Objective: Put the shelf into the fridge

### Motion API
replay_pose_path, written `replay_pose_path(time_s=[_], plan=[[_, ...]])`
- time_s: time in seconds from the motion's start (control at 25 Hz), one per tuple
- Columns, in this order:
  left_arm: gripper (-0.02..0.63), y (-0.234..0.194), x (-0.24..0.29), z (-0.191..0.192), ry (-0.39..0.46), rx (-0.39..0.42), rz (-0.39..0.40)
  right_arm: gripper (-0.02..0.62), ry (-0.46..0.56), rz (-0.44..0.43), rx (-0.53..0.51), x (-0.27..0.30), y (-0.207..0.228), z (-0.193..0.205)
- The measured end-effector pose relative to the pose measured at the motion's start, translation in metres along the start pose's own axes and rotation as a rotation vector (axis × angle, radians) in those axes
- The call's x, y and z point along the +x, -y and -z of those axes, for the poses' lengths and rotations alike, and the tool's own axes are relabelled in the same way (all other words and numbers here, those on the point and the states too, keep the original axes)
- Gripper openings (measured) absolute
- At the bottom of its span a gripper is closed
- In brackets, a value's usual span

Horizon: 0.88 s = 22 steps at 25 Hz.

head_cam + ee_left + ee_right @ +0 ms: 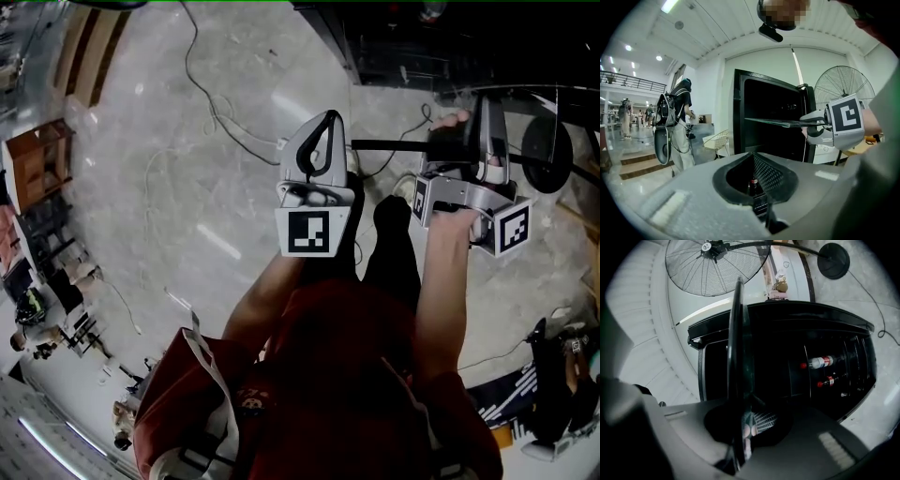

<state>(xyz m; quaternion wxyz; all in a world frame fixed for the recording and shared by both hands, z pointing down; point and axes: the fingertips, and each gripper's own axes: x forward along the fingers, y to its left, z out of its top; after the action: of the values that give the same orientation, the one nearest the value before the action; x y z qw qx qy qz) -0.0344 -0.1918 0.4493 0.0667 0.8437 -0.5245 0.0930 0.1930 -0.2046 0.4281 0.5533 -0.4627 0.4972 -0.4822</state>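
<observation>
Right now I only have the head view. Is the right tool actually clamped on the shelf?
Observer: Yes. The right gripper view shows the right tool shut on the shelf, which runs edge-on between its jaws.
Operator: Fridge open?
Observer: Open. The left gripper view shows the fridge with its dark inside exposed and the shelf held flat in front of it.
Operator: Left tool helping?
Observer: No. The left tool is shut, and its own view shows nothing between its jaws.
</observation>
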Motion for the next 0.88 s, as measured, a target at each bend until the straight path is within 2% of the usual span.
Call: replay_pose_path(time_s=[0.32, 0.6, 0.88], plan=[[0.006, -0.001, -0.004, 0.005, -0.018, -0.009, 0.005, 0.017, 0.007, -0.039, -0.032, 0.005, -0.005, 0.005], [0.006, -0.004, -0.002, 0.0, -0.008, -0.003, 0.011, 0.014, 0.012, 0.018, -0.066, 0.024, 0.004, 0.003], [0.006, 0.003, 0.006, -0.006, 0.01, 0.002, 0.026, 0.012, 0.007, 0.03, -0.084, 0.044, 0.01, 0.001]])
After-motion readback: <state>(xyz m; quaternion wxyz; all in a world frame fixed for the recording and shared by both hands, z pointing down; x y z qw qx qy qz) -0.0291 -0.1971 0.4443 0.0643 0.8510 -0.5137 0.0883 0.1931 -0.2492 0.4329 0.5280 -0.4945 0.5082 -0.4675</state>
